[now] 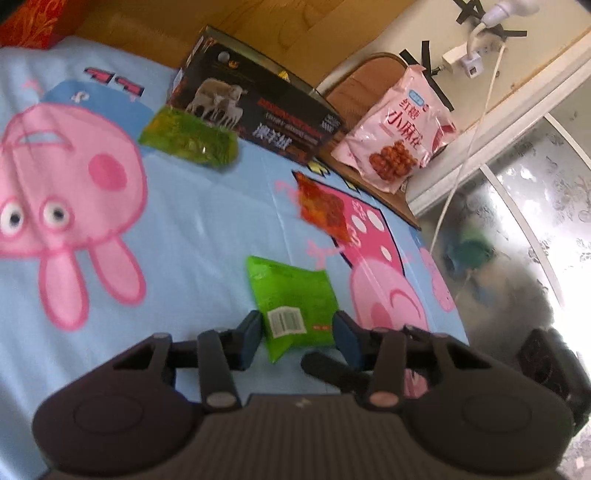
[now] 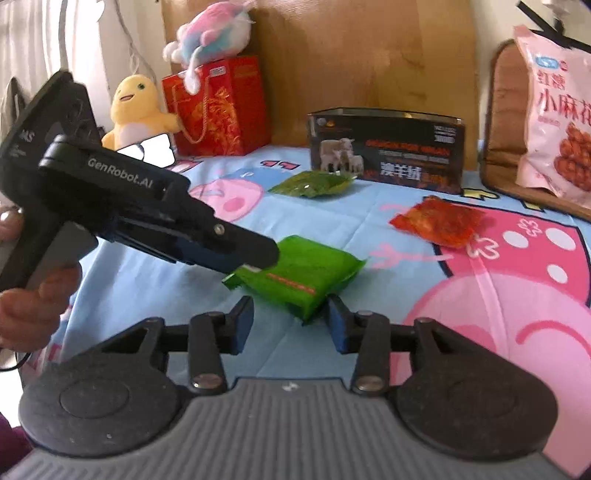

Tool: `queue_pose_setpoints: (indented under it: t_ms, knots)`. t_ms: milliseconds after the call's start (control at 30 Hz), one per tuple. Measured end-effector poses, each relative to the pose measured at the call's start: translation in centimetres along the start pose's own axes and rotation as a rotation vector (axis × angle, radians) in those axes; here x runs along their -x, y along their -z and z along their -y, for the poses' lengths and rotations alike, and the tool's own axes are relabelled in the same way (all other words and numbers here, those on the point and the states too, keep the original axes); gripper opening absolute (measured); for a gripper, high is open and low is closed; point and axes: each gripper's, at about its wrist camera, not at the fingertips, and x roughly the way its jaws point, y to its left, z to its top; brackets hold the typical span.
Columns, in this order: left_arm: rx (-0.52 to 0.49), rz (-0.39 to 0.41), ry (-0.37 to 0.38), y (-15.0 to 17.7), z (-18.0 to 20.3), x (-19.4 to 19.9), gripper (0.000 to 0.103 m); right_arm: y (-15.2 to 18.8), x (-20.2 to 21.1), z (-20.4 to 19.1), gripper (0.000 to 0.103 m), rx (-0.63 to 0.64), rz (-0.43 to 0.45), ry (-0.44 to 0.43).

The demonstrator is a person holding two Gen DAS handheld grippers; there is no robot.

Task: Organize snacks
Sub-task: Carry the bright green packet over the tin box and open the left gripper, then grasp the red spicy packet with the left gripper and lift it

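Snacks lie scattered on a bed covered by a light-blue sheet (image 1: 192,229) printed with large pink cartoon pigs. Counted, there are four packets: two green, one red and one large pink. The nearer green packet (image 2: 299,275) lies flat at the centre of the sheet; the second green packet (image 2: 312,183) lies toward 12 o'clock from it, just in front of a single dark box (image 2: 388,149) that shows sheep and stands open-topped by the wooden headboard (image 2: 362,55). The red packet (image 2: 439,221) lies at about 2 o'clock from the nearer green one, well apart from it. The pink bag (image 2: 554,118) leans upright at the far right on a brown wooden surface beside the bed. At 10 o'clock stand one red gift bag (image 2: 218,107) and two plush toys, a yellow one (image 2: 136,107) beside it and a pink-and-white one (image 2: 210,33) on top. In the left wrist view a white cable hangs against the wall and a frosted glass panel (image 1: 535,192) lies to the right. The left gripper (image 1: 297,341) is part open around the near end of the green packet; whether its pads press on it I cannot tell. The right gripper (image 2: 290,323) is part open with a corner of the same packet between its fingers, untouched.
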Motion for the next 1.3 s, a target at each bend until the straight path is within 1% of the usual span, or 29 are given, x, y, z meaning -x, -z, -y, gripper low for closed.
queue_pose_setpoints:
  t_ms: [67, 133, 233, 333, 400, 467, 567, 733, 800, 900, 1000, 1100, 1133, 1167, 1200, 1233, 1267, 1300]
  knots:
    - [-0.013, -0.001, -0.001, 1.0, 0.1, 0.8, 0.042, 0.1, 0.4, -0.5, 0.039, 0.030, -0.003, 0.000]
    - [-0.022, -0.003, 0.004, 1.7, 0.1, 1.4, 0.042, 0.5, 1.2, -0.8, 0.039, 0.043, 0.001, -0.041]
    - [-0.001, -0.006, 0.025, 2.9, -0.2, 1.9, 0.042, 1.4, 2.4, -1.1, 0.038, 0.056, 0.002, -0.089]
    - [0.000, -0.009, 0.024, 3.0, 0.3, 2.1, 0.042, 1.7, 2.9, -1.3, 0.038, 0.037, 0.003, -0.105]
    - [-0.025, 0.000, 0.020, 2.3, 1.0, 2.1, 0.042, 1.6, 3.2, -1.5, 0.036, 0.033, 0.022, -0.099]
    - [-0.062, 0.018, 0.011, 1.2, 1.8, 2.2, 0.042, 1.0, 3.3, -1.6, 0.034, 0.052, 0.048, -0.079]
    - [-0.106, 0.052, -0.002, -1.2, 2.8, 2.1, 0.042, -0.4, 3.2, -1.1, 0.032, 0.058, 0.093, -0.052]
    - [-0.154, 0.110, -0.015, -6.5, 3.8, 1.2, 0.042, -3.5, 2.2, 0.4, 0.031, 0.062, 0.176, -0.007]
    - [-0.175, 0.141, -0.030, -9.2, 4.1, 0.3, 0.042, -5.1, 1.4, 1.2, 0.031, 0.074, 0.218, 0.017]
    - [-0.169, 0.165, -0.037, -13.4, 4.2, -1.8, 0.042, -7.5, -0.2, 2.9, 0.031, 0.068, 0.261, 0.044]
    - [-0.163, 0.180, -0.060, -16.9, 4.2, -4.4, 0.043, -10.0, -2.5, 5.5, 0.031, 0.051, 0.290, 0.083]
    - [-0.153, 0.217, -0.093, -20.2, 3.8, -7.3, 0.050, -12.3, -5.1, 8.7, 0.032, -0.017, 0.292, 0.099]
    - [-0.143, 0.221, -0.104, -21.1, 3.4, -8.4, 0.051, -13.0, -6.2, 9.8, 0.033, -0.042, 0.295, 0.112]
    - [-0.129, 0.212, -0.113, -21.7, 3.1, -9.3, 0.051, -13.5, -7.0, 10.5, 0.036, -0.055, 0.305, 0.138]
    - [-0.112, 0.209, -0.119, -22.0, 2.7, -9.9, 0.051, -13.8, -8.0, 11.1, 0.042, -0.064, 0.310, 0.180]
    - [-0.096, 0.209, -0.118, -22.0, 2.4, -10.1, 0.051, -14.0, -8.9, 11.6, 0.042, -0.084, 0.306, 0.227]
    - [-0.088, 0.212, -0.104, -21.8, 2.1, -10.1, 0.051, -14.0, -9.3, 12.3, 0.043, -0.121, 0.298, 0.242]
    - [-0.095, 0.219, -0.092, -21.2, 2.0, -9.8, 0.051, -13.7, -9.2, 12.9, 0.043, -0.163, 0.301, 0.222]
